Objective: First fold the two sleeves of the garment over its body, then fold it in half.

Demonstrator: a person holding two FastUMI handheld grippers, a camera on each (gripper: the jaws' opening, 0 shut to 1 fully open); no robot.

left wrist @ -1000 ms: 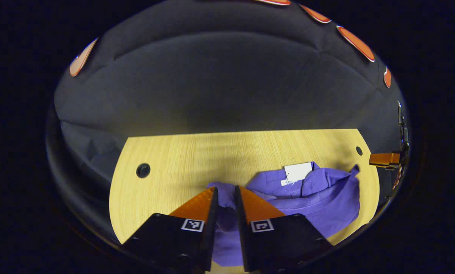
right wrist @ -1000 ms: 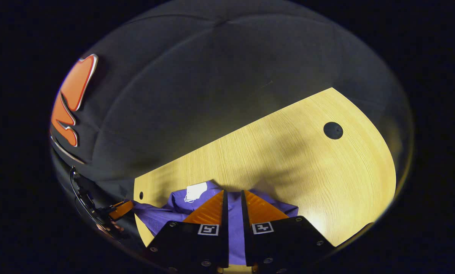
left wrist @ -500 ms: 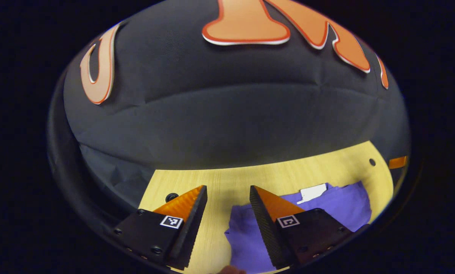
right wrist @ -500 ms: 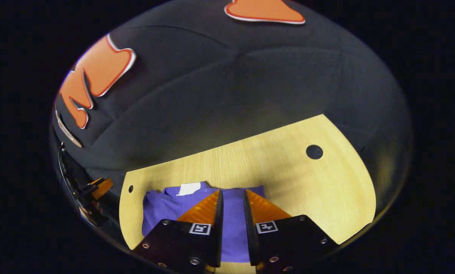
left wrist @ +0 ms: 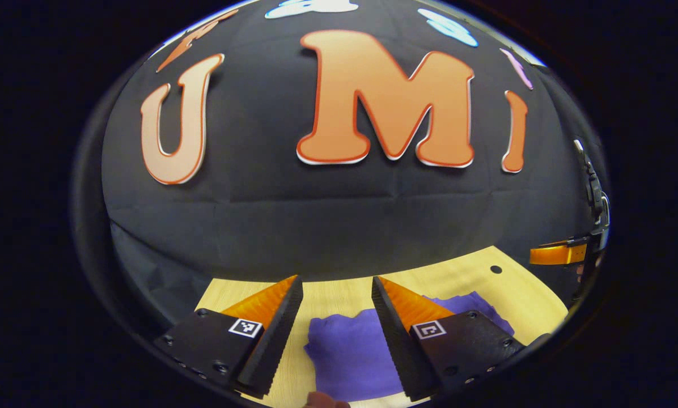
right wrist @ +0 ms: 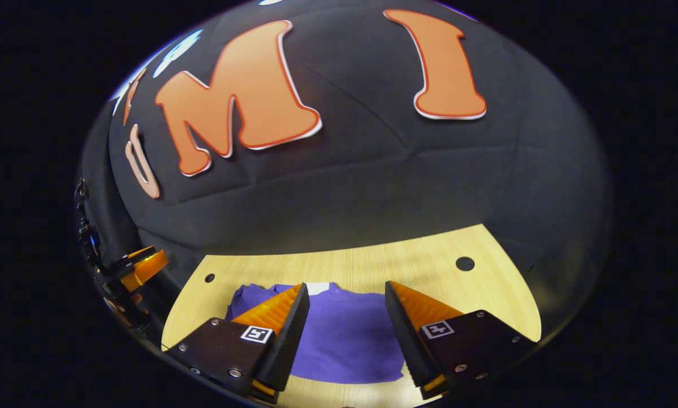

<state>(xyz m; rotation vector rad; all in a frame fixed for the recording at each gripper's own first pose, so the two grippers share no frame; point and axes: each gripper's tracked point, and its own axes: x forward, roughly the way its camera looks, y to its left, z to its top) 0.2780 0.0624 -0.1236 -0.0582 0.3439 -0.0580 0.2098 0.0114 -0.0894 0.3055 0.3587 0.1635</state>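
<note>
Left gripper (left wrist: 335,300): jaws spread wide, nothing between them; a second ago pinched on purple cloth, half a second ago already let go; now lifted, tilted up toward the wall.
Left fingers (left wrist: 271,297): orange wedges with black ribbed inner faces, clear of the cloth, hanging above it.
Right gripper (right wrist: 344,303): jaws also apart and empty; half a second ago narrow over the cloth, now released and raised.
Right fingers (right wrist: 414,309): apart on either side of the garment as seen from above, not touching it.
Garment (right wrist: 344,334): purple, lying on the table as a compact, roughly rectangular bundle; lower edge fairly straight, upper edge near the collar lumpier; in the left gripper view (left wrist: 347,351) seen between and below the fingers.
Tag (right wrist: 317,288): small white patch at the far edge of the garment, partly hidden behind a left-hand finger of the right gripper.
Table (right wrist: 429,260): pale wood, dark round hole (right wrist: 464,263) on the right, a smaller one at far left.
Other gripper: right one seen at the right edge of the left gripper view (left wrist: 560,253); left one at the left edge of the right gripper view (right wrist: 140,266); both off to the sides, away from the cloth.
Change: both grips given up, both tools drawn up and back, more wall in sight than before.
Meaning: judged as the last fold laid down and let go; sleeves not visible sticking out, so task likely finished or nearly so; neatness of hidden layers not checkable.
</note>
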